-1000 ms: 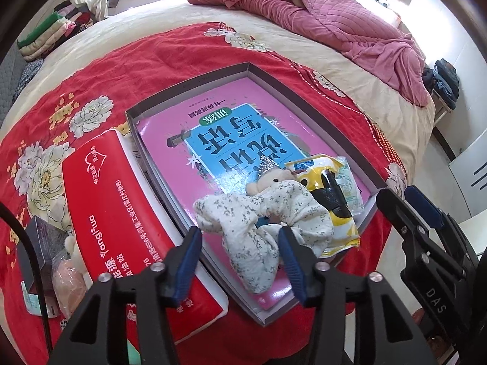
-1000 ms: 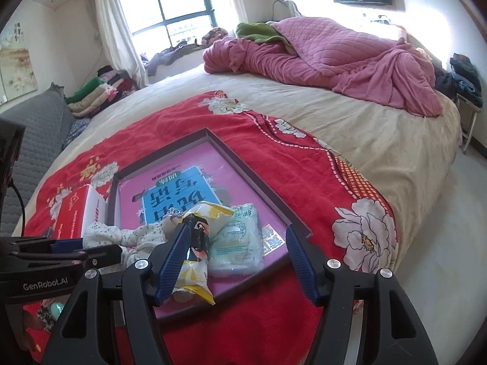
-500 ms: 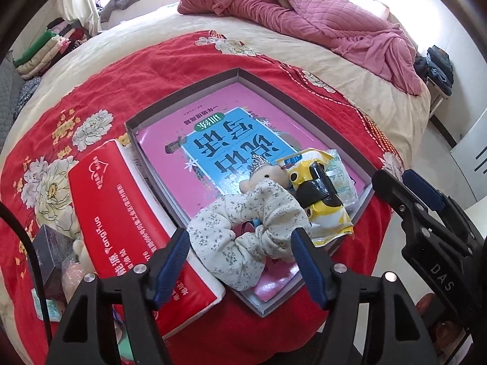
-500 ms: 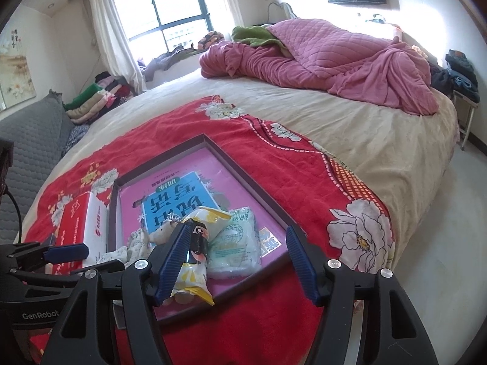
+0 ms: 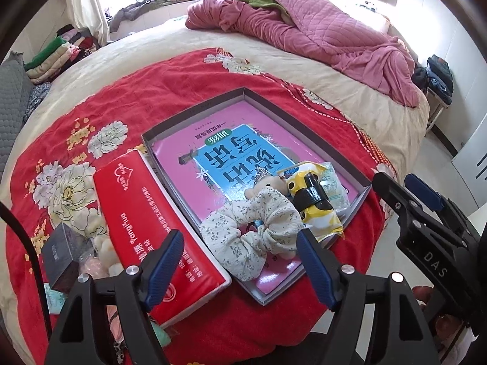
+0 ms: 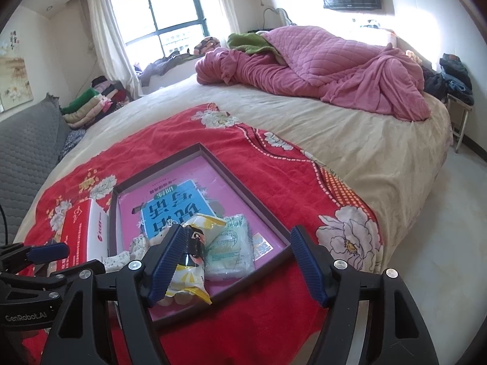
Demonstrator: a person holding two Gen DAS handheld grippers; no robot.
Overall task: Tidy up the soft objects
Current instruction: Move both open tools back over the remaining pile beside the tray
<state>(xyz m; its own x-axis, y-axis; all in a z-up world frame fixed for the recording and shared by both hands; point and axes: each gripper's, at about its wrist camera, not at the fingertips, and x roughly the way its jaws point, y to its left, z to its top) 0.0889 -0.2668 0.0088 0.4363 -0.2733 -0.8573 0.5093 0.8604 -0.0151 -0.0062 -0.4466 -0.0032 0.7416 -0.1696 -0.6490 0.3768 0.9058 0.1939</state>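
L gripper (image 5: 240, 269) pointed steeply down at the bed, jaws spread wide and empty; they'd just been opening, nothing pinched betw. them. The blue pads sat at approx. 7 and 5 o'clock in the L wrist view. The floral scrunchie (image 5: 254, 232) lay just past the tips, toward 12 o'clock from the gap, resting loose in the near corner of the shallow grey box (image 5: 194, 112), no pad touching it. A small plush bear (image 5: 263, 184) lay against the scrunchie's far side, and a yellow snack pack (image 5: 310, 203) lay at approx. 2 o'clock of the scrunchie, w/ a pale green tissue pack (image 5: 333, 185) beside it, all on the pink book (image 5: 231, 158) lining the box.

R gripper (image 6: 236, 263) was tilted less steeply, jaws also spread wide, just been opening, holding nothing. In its own view the yellow pack lay partly behind the L pad, the tissue pack betw. the pads but beyond them, no contact.

Red tissue box (image 5: 152, 228) sat at 9 o'clock of the grey box, touching its side. A small dark box (image 5: 65, 257) and more plush bits lay further toward 8 o'clock on the red floral blanket (image 5: 127, 91). Pink quilt (image 5: 319, 36) bunched at 1 o'clock, far side of bed.
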